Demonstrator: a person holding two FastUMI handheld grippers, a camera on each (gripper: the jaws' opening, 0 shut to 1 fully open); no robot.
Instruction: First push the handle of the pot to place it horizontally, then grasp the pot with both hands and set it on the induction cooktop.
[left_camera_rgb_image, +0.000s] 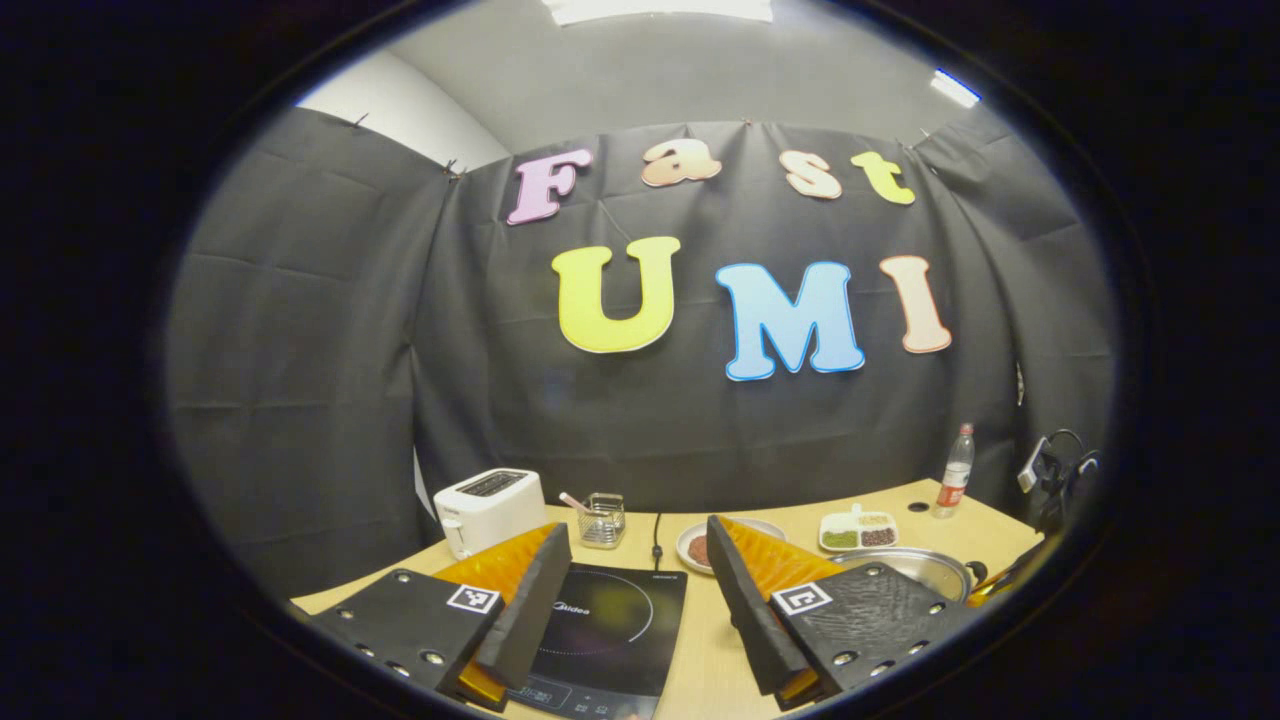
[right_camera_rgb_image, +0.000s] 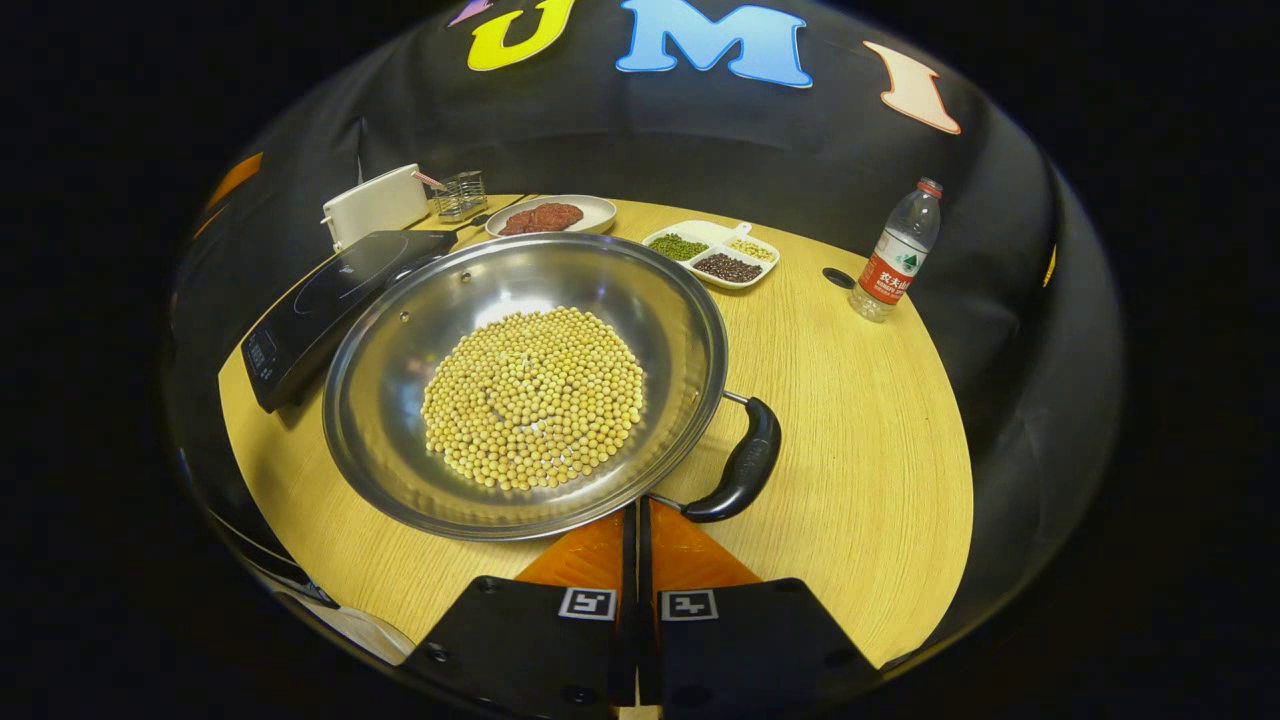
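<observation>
My right gripper (right_camera_rgb_image: 637, 515) was clenched on nothing, its tips together just near of the pot (right_camera_rgb_image: 525, 385) rim, beside the near end of the handle (right_camera_rgb_image: 740, 465). The pot sat on the table (right_camera_rgb_image: 860, 420), full of beans (right_camera_rgb_image: 535, 395), its left rim just by the cooktop (right_camera_rgb_image: 330, 295). The handle stuck out at the pot's near right, its long axis running from near-left to far-right along the rim. Bare wood lay open to the right of it, out to the bottle (right_camera_rgb_image: 895, 255) and the table's right edge. My left gripper (left_camera_rgb_image: 640, 600) was released, fingers wide apart above the cooktop (left_camera_rgb_image: 605, 630), the pot (left_camera_rgb_image: 915, 570) to its right.
</observation>
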